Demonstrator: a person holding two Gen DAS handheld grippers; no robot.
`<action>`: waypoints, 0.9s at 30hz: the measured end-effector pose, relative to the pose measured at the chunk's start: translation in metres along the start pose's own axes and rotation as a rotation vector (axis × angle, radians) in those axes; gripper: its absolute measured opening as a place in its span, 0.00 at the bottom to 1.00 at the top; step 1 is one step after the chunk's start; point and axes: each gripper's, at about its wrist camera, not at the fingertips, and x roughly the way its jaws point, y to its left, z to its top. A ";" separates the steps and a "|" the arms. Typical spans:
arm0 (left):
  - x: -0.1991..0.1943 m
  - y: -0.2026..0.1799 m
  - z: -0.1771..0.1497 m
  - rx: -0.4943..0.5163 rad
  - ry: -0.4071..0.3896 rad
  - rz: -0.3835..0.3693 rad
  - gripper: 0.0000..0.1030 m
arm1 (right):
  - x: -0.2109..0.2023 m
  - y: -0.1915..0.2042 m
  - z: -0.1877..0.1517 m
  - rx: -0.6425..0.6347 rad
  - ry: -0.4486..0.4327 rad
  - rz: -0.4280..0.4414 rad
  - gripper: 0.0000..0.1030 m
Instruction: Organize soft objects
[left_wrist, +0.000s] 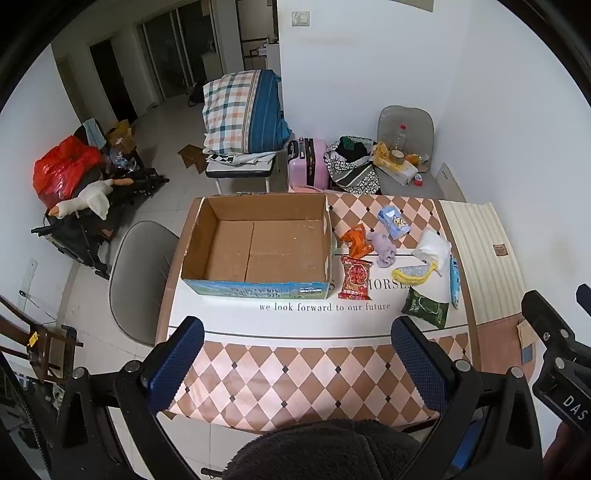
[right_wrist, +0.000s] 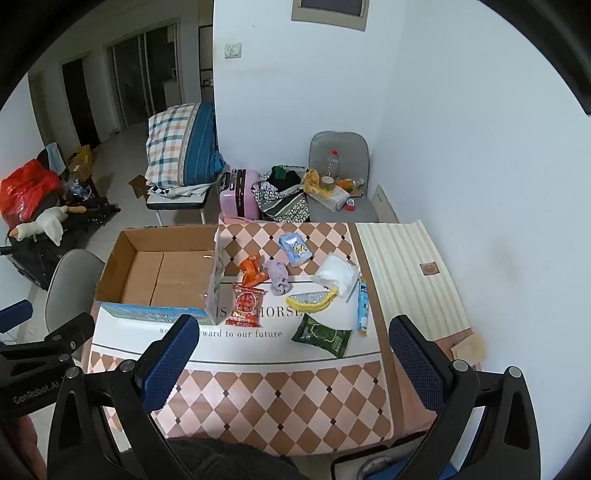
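Checkered surface (left_wrist: 295, 369) below; I see left gripper (left_wrist: 295, 365) and right gripper (right_wrist: 295, 365) pitched steeply down, jaws fully spread, holding nothing.

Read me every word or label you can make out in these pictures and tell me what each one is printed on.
"we look forward to our future": tablecloth.
"HORSE", partly hidden by packets: same tablecloth.
"GenRobot.AI": left hand-held gripper, seen from the right wrist view.
"DAS", cut off: right hand-held gripper, seen from the left wrist view.
Print on the red snack packet, green packet and cardboard box: too blurred to read.
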 end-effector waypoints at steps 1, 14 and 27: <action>0.000 0.000 0.000 -0.002 -0.002 -0.001 1.00 | 0.000 0.000 0.000 0.000 0.000 0.000 1.00; -0.013 0.003 0.004 -0.006 -0.025 -0.004 1.00 | -0.010 -0.005 -0.005 -0.002 -0.025 0.000 1.00; -0.018 0.000 0.006 -0.002 -0.038 -0.003 1.00 | -0.008 -0.011 -0.007 0.001 -0.038 -0.004 1.00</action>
